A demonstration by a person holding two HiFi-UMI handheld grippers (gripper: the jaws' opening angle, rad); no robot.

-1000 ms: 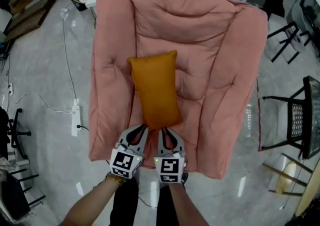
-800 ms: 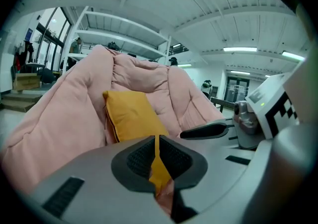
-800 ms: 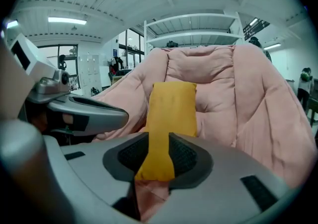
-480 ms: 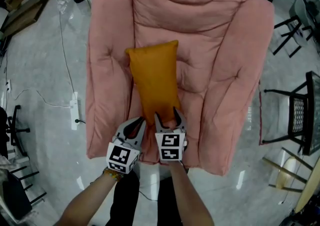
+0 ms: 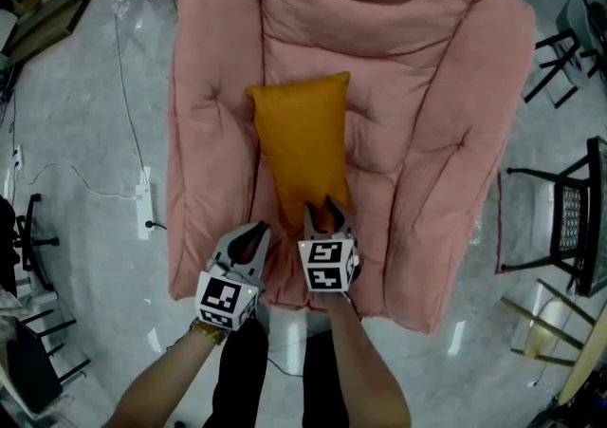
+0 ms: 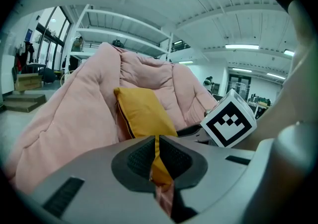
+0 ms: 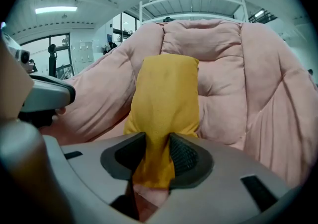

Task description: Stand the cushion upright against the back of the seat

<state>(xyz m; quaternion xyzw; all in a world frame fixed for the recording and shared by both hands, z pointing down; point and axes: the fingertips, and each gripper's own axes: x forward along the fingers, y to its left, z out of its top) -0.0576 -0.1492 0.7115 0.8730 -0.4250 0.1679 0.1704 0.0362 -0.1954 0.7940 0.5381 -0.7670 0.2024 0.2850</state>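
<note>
While the head view shows the cushion (image 5: 302, 146) lying lengthwise on the pink seat (image 5: 427, 113), only the gripper views reveal the grips. The left gripper (image 5: 250, 232) is clenched on a thin corner fold. The right gripper (image 5: 322, 212), its jaws just closing, squeezes the near edge. A black chair (image 5: 569, 227) stands to the right.

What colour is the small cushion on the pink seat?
The cushion is orange-yellow; the head view shows it best.
</note>
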